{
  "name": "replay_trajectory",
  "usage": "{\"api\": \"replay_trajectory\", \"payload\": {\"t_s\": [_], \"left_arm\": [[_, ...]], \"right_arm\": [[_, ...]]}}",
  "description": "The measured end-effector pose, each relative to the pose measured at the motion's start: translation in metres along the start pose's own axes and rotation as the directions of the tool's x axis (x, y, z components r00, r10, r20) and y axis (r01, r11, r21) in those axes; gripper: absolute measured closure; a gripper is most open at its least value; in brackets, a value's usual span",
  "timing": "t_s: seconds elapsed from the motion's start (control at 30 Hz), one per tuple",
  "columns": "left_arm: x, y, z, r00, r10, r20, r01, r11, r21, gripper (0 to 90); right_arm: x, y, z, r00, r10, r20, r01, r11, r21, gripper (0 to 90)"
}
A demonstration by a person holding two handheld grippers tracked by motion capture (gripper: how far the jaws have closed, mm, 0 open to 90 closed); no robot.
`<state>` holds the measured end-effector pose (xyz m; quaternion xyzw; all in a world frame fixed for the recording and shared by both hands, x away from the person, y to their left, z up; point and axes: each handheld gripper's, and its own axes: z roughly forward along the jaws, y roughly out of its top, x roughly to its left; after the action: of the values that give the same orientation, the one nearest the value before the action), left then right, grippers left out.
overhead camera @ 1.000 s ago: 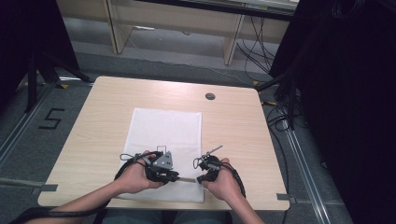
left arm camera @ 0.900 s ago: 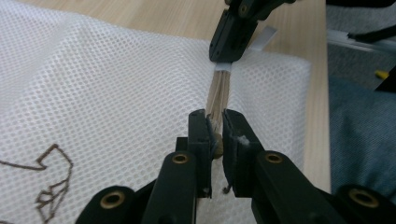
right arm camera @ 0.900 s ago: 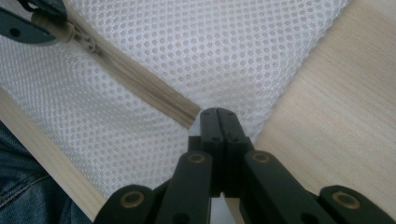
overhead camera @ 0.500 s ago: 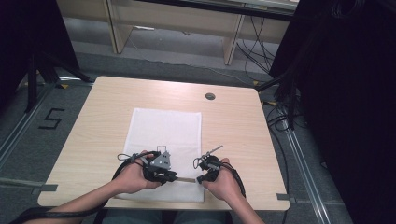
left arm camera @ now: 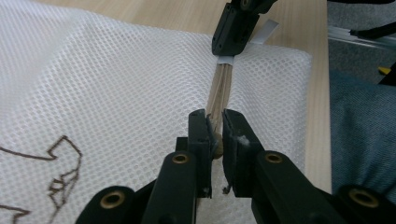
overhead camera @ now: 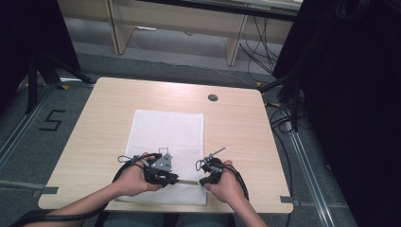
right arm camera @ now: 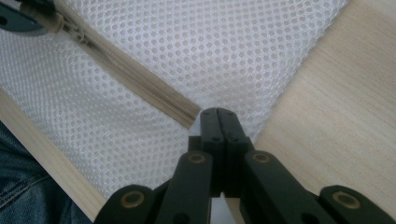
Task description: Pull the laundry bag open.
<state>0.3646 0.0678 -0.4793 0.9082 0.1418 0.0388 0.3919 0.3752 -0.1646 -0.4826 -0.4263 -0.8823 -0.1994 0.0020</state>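
Observation:
A white mesh bag (overhead camera: pixel 168 135) lies flat on the wooden table (overhead camera: pixel 236 127), with a beige zipper (right arm camera: pixel 135 77) along its near edge. My left gripper (left arm camera: pixel 215 116) is shut on the beige zipper pull (left arm camera: pixel 215 140); in the high view the left gripper (overhead camera: pixel 175 180) is at the bag's near edge. My right gripper (right arm camera: pixel 218 114) is shut on the bag's corner at the zipper's end, where a small white tab (left arm camera: pixel 226 59) sticks out. In the high view the right gripper (overhead camera: pixel 202 181) faces the left one, and the zipper (overhead camera: pixel 189 181) is stretched between them.
A round cable hole (overhead camera: pixel 213 97) sits near the table's far edge. The table's near edge (right arm camera: pixel 51 172) runs just beside the bag, with the person's jeans (left arm camera: pixel 359 140) beyond it. Cables and desk legs stand on the floor behind the table.

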Motion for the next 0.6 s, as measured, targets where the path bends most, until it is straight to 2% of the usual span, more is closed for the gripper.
{"api": "replay_trajectory", "payload": {"t_s": [0.03, 0.07, 0.13, 0.27, 0.33, 0.37, 0.43, 0.47, 0.57, 0.6], "left_arm": [[-0.0006, -0.0001, 0.0003, 0.9999, -0.015, 0.0, 0.015, 0.9998, -0.009, 81.9], [0.0004, -0.0001, -0.0007, 1.0, 0.004, -0.004, -0.004, 1.0, 0.001, 81.9], [-0.0005, -0.0008, -0.0006, 0.9999, -0.016, 0.002, 0.016, 0.9998, -0.011, 81.9], [0.0012, -0.0024, -0.0033, 1.0, -0.001, -0.005, 0.001, 1.0, 0.005, 81.9], [0.0014, -0.0035, -0.0053, 0.9998, -0.021, -0.002, 0.021, 0.9998, -0.007, 81.9], [0.0022, -0.0042, -0.0067, 0.9999, -0.008, -0.008, 0.008, 1.0, -0.003, 81.9], [0.0017, -0.0048, -0.0065, 0.9996, -0.03, 0.0, 0.03, 0.9994, -0.016, 81.9], [0.0022, -0.0047, -0.0073, 1.0, -0.004, -0.008, 0.004, 1.0, -0.001, 81.9], [0.0019, -0.0052, -0.0076, 0.9999, -0.01, -0.007, 0.01, 0.9999, -0.003, 81.9], [0.0029, -0.0048, -0.0077, 1.0, 0.007, -0.006, -0.007, 1.0, -0.001, 81.9]], "right_arm": [[-0.0002, 0.0, 0.0, 1.0, 0.0, -0.001, 0.0, 1.0, 0.0, 90.0], [-0.0002, 0.0, 0.0, 1.0, 0.0, -0.001, 0.0, 1.0, 0.0, 90.0], [-0.0002, 0.0, 0.0, 1.0, 0.0, -0.001, 0.0, 1.0, 0.0, 90.0], [-0.0002, 0.0, 0.0, 1.0, 0.0, -0.001, 0.0, 1.0, 0.0, 90.0], [-0.0001, 0.0, 0.0, 1.0, 0.0, -0.001, 0.0, 1.0, 0.0, 90.0], [-0.0001, 0.0, 0.0, 1.0, 0.001, -0.001, -0.001, 1.0, 0.0, 90.0], [-0.0003, -0.0001, 0.0, 1.0, 0.002, 0.0, -0.002, 1.0, -0.002, 90.0], [-0.0004, -0.0001, 0.0, 1.0, 0.001, -0.002, -0.001, 1.0, -0.002, 90.0], [-0.0005, 0.0001, -0.0002, 1.0, 0.0, -0.003, 0.001, 1.0, 0.001, 90.0], [-0.0001, 0.0001, -0.0001, 1.0, 0.004, -0.002, -0.004, 1.0, 0.0, 90.0]]}}
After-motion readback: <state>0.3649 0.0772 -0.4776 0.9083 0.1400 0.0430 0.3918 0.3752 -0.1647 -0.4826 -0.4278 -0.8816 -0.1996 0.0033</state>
